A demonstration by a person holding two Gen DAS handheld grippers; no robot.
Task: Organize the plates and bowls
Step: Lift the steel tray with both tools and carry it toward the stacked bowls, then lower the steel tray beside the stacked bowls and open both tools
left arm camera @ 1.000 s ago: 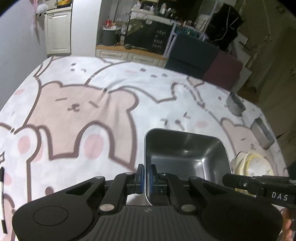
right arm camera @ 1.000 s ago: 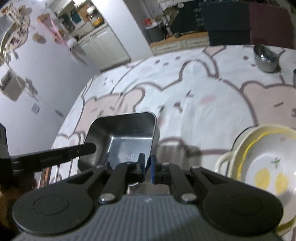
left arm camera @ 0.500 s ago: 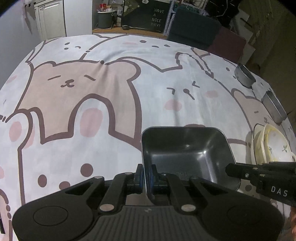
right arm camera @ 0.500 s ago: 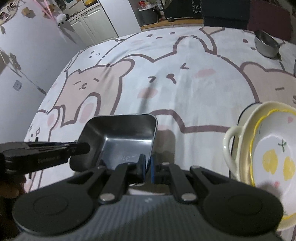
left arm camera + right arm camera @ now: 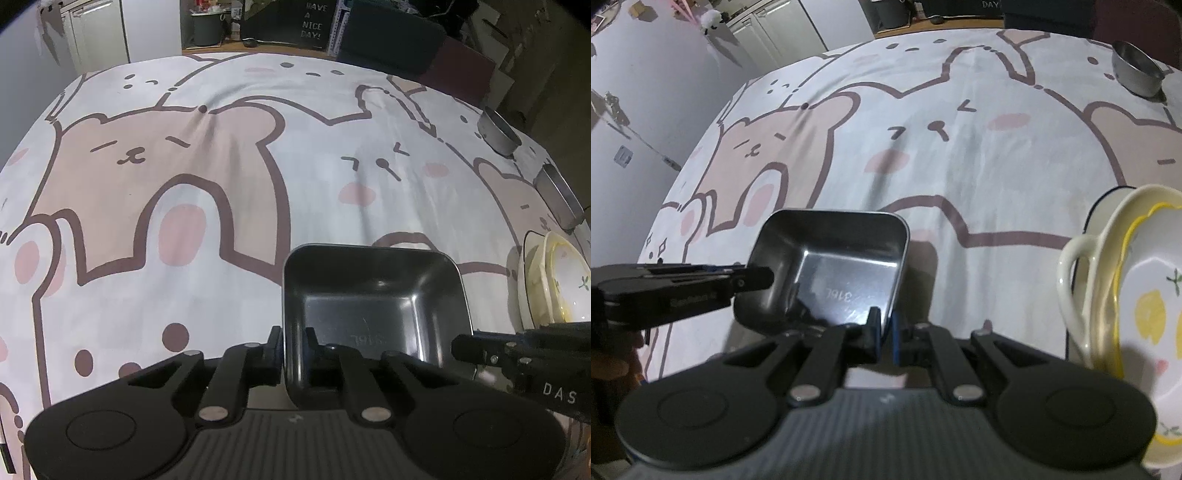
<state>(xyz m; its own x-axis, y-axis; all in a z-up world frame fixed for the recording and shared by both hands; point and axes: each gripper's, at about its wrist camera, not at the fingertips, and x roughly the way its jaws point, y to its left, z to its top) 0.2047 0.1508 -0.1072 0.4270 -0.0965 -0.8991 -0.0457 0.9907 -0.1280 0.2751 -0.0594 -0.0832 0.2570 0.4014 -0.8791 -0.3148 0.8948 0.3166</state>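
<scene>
Fig. Two handheld grippers setting a square steel dish down on a bear-print tablecloth [image 5: 229, 206].

Step in hand (judged): release after set-down. The square steel dish [image 5: 373, 299] sits lower centre-right in the L wrist view and lower centre-left in the R wrist view, and appears to rest on the cloth. To do it well: let the dish settle flat before letting go; open each side just enough to clear the wall, then draw back along the fingers w/o hooking the rim. Freeing one side first is fine if the other holds steady, since a one-sided pull could skid the dish on the soft cloth.

Left gripper [image 5: 293, 341]: jaws have just been opening; they stand narrow, astride the dish's near-left wall, with a visible gap on the inner side, so the pads seem no longer to press. Right gripper [image 5: 884, 332]: jaws nearly closed, pinching the dish's near-right rim wall.

The dish: deep, rounded corners, rolled rim, mirror-dark inside, stamp "316L" on the floor, read reversed. It looks empty and upright.

Nearby: stack of cream plates w/ yellow trim [image 5: 1145, 314] at right edge, near but apart from the dish. Round steel bowl [image 5: 1137, 74] upper right, well apart; a second steel container [image 5: 557, 199] at the right edge of the L view.
</scene>
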